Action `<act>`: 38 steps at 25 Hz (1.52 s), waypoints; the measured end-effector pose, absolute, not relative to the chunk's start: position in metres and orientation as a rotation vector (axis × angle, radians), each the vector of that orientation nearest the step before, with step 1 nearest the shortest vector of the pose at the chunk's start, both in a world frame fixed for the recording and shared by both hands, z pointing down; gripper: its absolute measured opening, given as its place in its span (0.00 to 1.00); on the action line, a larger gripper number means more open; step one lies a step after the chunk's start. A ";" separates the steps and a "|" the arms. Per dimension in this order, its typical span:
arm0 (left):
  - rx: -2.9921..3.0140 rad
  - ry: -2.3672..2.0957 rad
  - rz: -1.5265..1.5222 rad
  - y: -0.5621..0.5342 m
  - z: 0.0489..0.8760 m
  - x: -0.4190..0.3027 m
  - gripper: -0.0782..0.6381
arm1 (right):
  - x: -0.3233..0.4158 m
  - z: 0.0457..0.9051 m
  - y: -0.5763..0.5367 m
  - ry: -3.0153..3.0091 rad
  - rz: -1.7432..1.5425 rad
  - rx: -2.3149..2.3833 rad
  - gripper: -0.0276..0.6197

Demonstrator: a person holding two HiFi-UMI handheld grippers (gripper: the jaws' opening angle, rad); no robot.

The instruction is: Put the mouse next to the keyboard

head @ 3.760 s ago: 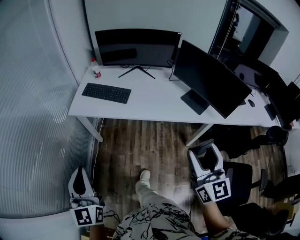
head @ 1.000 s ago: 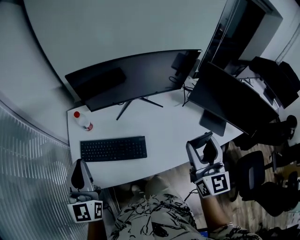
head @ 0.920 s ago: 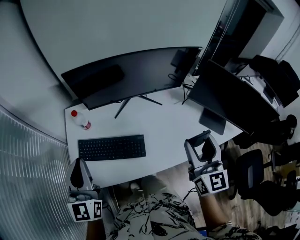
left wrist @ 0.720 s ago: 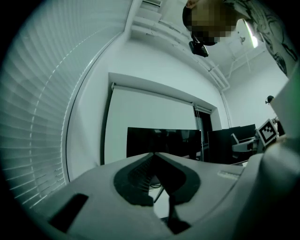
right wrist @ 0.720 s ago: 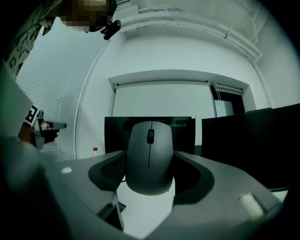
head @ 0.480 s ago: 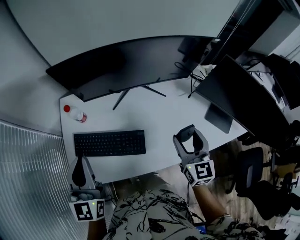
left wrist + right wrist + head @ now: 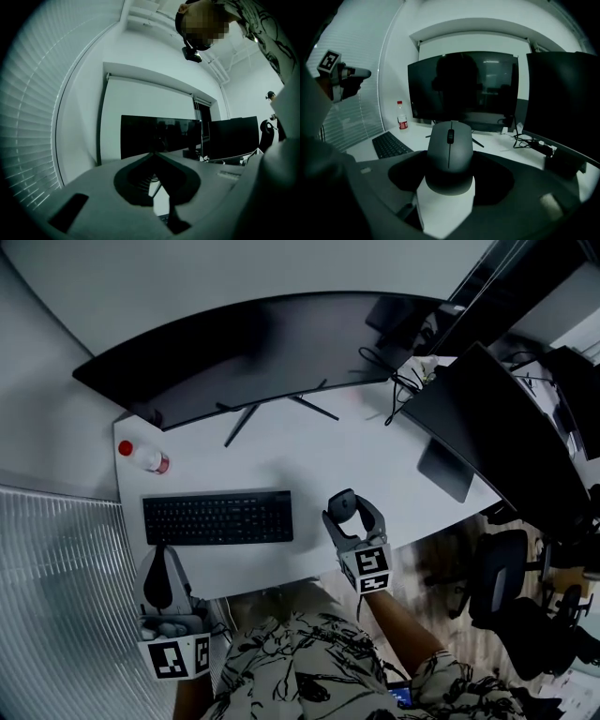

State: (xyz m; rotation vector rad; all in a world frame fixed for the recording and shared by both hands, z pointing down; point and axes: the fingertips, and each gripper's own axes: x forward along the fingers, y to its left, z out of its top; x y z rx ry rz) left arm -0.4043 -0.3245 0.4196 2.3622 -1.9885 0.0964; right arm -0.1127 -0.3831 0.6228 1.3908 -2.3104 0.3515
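Head view: right gripper (image 7: 345, 513) was over the white counter (image 7: 319, 451), closed on the dark mouse (image 7: 344, 505). The mouse sat at 3 o'clock from the black keyboard (image 7: 217, 517), near its right end and not touching it. Whether the mouse met the counter could not be told. Left gripper (image 7: 161, 559) was at 7 o'clock from the keyboard, off the counter's near edge. A red-capped bottle (image 7: 142, 457) lay at 11 o'clock from the keyboard, a curved monitor (image 7: 253, 352) at 12 o'clock, and a second monitor (image 7: 487, 418) at 2 o'clock. Left gripper view: jaws pressed together at their tips, nothing between them; both monitors showed beyond. Right gripper view: jaws set narrow against the mouse's two sides, scroll wheel facing up; keyboard at 9 o'clock from the mouse, bottle at 10 o'clock, curved monitor at 12 o'clock.
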 end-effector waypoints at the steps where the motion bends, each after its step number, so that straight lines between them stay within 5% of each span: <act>1: 2.360 -1.987 0.098 -0.326 0.421 -0.403 0.11 | -0.116 0.632 -0.383 -2.303 0.361 1.370 0.50; 17: 2.316 -1.962 0.132 -0.326 0.443 -0.407 0.11 | -0.138 0.734 -0.370 -2.081 0.609 1.175 0.51; 38: 2.296 -1.946 0.147 -0.332 0.450 -0.410 0.11 | -0.156 0.756 -0.386 -2.017 0.604 1.173 0.50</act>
